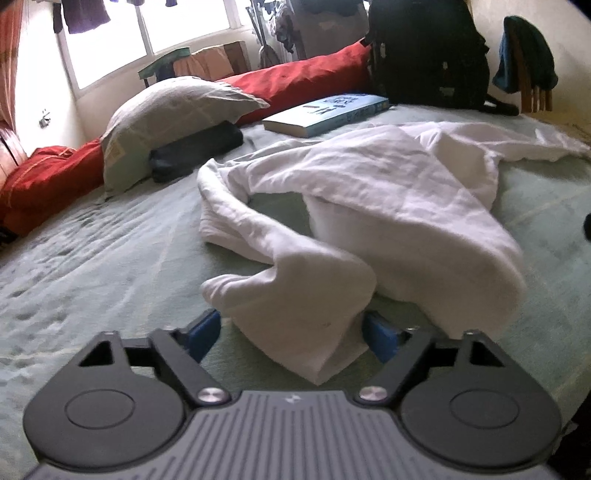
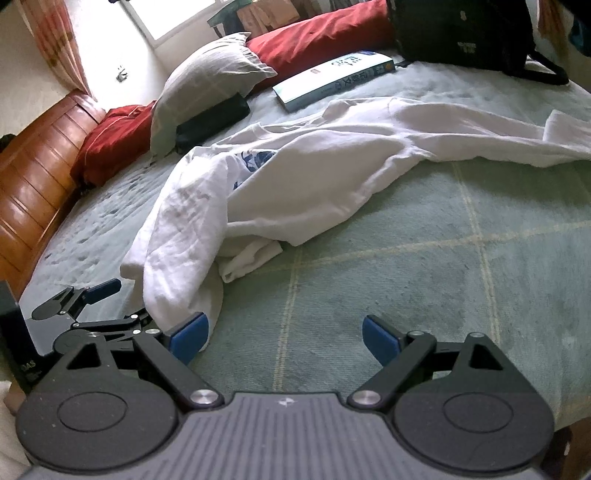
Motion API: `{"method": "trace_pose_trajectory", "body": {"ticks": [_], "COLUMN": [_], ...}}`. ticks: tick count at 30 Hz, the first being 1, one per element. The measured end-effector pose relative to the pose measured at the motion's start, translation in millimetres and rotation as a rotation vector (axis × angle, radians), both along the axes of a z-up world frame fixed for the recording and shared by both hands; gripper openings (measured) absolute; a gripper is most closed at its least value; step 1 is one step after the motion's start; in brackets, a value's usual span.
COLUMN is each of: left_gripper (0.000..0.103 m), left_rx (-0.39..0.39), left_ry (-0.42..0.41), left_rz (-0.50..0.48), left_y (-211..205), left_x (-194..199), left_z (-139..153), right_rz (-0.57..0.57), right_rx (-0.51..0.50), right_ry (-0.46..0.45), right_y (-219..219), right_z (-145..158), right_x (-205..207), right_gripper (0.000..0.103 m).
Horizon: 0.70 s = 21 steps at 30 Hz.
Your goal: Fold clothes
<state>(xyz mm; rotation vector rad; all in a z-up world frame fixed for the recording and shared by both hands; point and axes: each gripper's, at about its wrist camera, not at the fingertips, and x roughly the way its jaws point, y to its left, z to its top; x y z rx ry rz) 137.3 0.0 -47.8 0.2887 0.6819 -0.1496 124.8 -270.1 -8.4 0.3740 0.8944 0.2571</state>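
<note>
Lying crumpled across the green checked bed [image 2: 461, 266], the white shirt [image 2: 295, 177] stretches from the near edge back toward a blue-covered book [image 2: 336, 75]. Only the right wrist view shows the blue print on the shirt's chest [image 2: 255, 158], the wooden headboard [image 2: 33, 173] along the left, and the left gripper [image 2: 144, 306] itself from the side, with a fold of cloth draping down between its blue fingers. Only the left wrist view shows the window [image 1: 155, 33] with clothes hanging above it, and a green garment [image 1: 524, 55] slung over a wooden chair at the far right. Both views take in the grey pillow [image 1: 173, 110], the red bolster [image 1: 295, 81] behind it and the black backpack [image 1: 424, 51]. From its own camera the left gripper [image 1: 291, 336] stands spread wide, a bunched fold of the shirt [image 1: 369, 192] lying between its blue pads [image 1: 380, 339] without being pinched. The right gripper [image 2: 284, 336] is likewise spread wide over bare bedcover, its left pad just beside the shirt's hanging edge, holding nothing.
</note>
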Motion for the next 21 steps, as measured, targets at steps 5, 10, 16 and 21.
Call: {"method": "trace_pose_trajectory", "body": {"ticks": [5, 10, 16, 21], "left_gripper": [0.056, 0.025, 0.006, 0.004], "left_rx": [0.028, 0.041, 0.041, 0.071], "left_ry": [-0.049, -0.037, -0.04, -0.044], "left_rz": [0.048, -0.004, -0.01, 0.048], "left_y": [6.2, 0.4, 6.5, 32.4], "left_x": [0.3, 0.8, 0.9, 6.4], "left_z": [-1.2, -4.3, 5.2, 18.1], "right_rz": [0.0, 0.006, 0.0, -0.011], "right_rx": [0.012, 0.022, 0.029, 0.039], "right_ry": [-0.009, -0.016, -0.027, -0.031], "right_y": [-2.6, -2.2, -5.8, -10.2], "right_z": [0.5, 1.5, 3.6, 3.7], "right_x": [-2.6, -4.2, -6.8, -8.0], "right_gripper": [0.094, 0.094, 0.094, 0.094]}}
